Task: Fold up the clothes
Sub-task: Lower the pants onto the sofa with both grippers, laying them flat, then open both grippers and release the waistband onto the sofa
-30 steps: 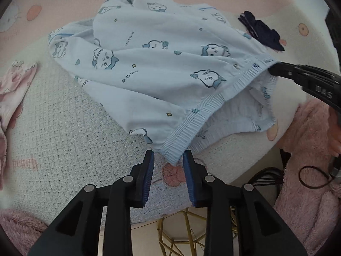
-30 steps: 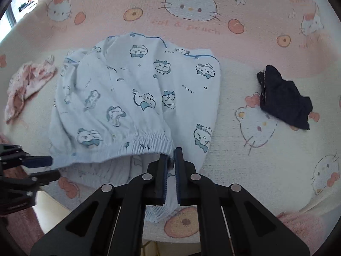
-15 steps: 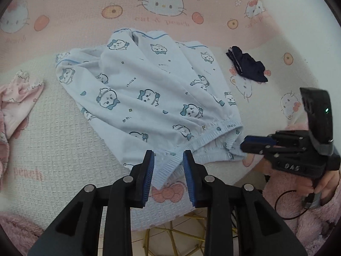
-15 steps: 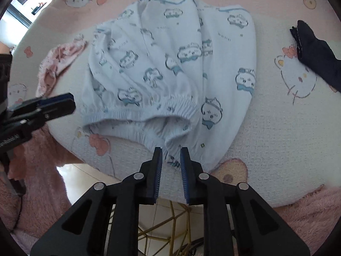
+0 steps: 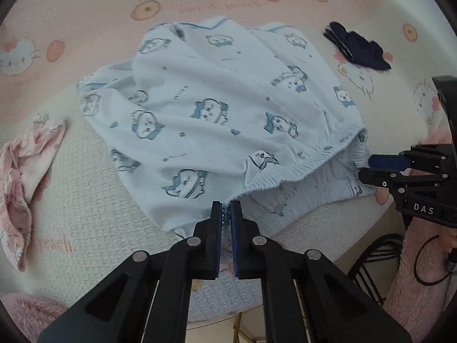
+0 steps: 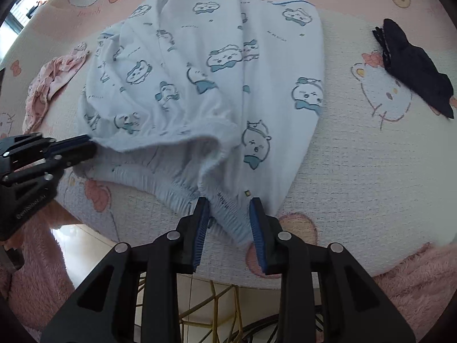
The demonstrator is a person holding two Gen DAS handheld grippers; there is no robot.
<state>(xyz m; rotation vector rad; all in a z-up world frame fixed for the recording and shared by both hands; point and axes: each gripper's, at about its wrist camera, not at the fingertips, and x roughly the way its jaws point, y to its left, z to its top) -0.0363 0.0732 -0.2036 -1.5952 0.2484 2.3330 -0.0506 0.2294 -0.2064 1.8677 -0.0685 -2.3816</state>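
**Left tongs pinch the waistband; right tongs spreading over it**

At the far left a crumpled pink garment lies on the worktop, which is covered with a pink and cream cat-print cloth. Just right of it, in the middle of the worktop, the pale blue shorts with their cartoon print lie spread out, leg hems toward the far side and the elastic waistband at the near edge, gaping open. The left tongs are pressed together on the near-left corner of that waistband, a bunch of gathered elastic caught between the blue pads. Further right, the right tongs are opening: their pads stand apart on either side of the waistband's other corner, the fabric between them but not pressed. At the far right a small dark navy garment lies well apart from the shorts. Pink fluffy fabric shows below the worktop's edge.
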